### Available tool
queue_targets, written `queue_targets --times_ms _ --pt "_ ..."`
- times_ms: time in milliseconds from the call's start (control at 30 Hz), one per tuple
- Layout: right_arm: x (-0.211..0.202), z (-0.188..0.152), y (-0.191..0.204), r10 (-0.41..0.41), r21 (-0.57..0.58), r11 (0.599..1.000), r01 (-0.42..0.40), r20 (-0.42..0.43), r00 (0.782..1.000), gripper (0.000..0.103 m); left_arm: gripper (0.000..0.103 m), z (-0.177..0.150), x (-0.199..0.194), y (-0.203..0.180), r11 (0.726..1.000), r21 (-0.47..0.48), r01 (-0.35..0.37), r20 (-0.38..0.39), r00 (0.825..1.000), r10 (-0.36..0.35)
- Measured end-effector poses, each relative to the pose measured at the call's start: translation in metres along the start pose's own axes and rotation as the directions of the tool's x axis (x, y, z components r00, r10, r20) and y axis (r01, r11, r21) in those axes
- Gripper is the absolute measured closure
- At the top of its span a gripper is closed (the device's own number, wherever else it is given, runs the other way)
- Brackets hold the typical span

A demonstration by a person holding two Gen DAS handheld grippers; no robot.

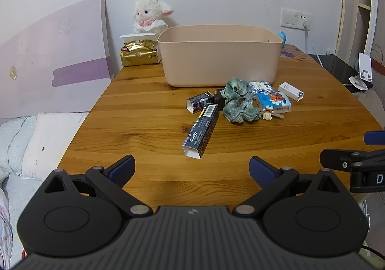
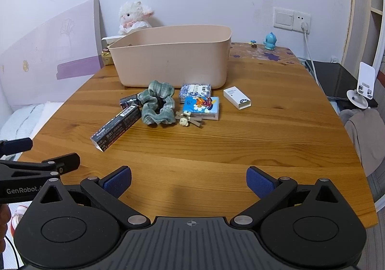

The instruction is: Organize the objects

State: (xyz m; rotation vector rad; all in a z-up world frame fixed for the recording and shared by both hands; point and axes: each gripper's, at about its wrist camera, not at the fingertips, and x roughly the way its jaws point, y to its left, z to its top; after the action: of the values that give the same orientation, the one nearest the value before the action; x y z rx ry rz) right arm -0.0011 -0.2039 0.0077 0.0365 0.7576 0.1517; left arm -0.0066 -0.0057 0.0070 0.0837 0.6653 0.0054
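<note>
A beige bin [image 1: 220, 56] [image 2: 173, 60] stands at the back of the wooden table [image 1: 144, 130] [image 2: 264, 140]. In front of it lie a long dark toothpaste box [image 1: 202, 131] [image 2: 116, 127], a small dark box [image 1: 199, 101] [image 2: 128, 99], a green plaid scrunchie [image 1: 238, 101] [image 2: 157, 105], a blue-white packet [image 1: 261, 87] [image 2: 195, 91], a blue cartoon tissue pack [image 1: 273, 100] [image 2: 201, 107], a small bear hair clip [image 1: 268, 113] [image 2: 186, 121] and a white box [image 1: 291, 91] [image 2: 237, 98]. My left gripper [image 1: 191, 170] and right gripper [image 2: 189, 181] are open and empty over the near table edge.
A plush lamb [image 1: 151, 15] [image 2: 132, 16] and a gold packet [image 1: 139, 53] sit at the back left. A blue figurine [image 2: 269, 41], wall socket and cable [image 2: 309, 53] are at the back right. A bed [image 1: 28, 140] lies to the left; a phone stand [image 2: 363, 87] to the right.
</note>
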Motion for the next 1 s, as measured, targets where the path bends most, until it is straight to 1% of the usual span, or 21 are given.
queue_targets --times_ms 1000 --pt "0.0051 0.0005 -0.0043 -0.009 0.017 1.000 0.009 0.003 1.000 0.000 0.002 -0.0001 0.0063 -0.0057 0.999 0.024 0.028 -0.019 0.999 -0.027"
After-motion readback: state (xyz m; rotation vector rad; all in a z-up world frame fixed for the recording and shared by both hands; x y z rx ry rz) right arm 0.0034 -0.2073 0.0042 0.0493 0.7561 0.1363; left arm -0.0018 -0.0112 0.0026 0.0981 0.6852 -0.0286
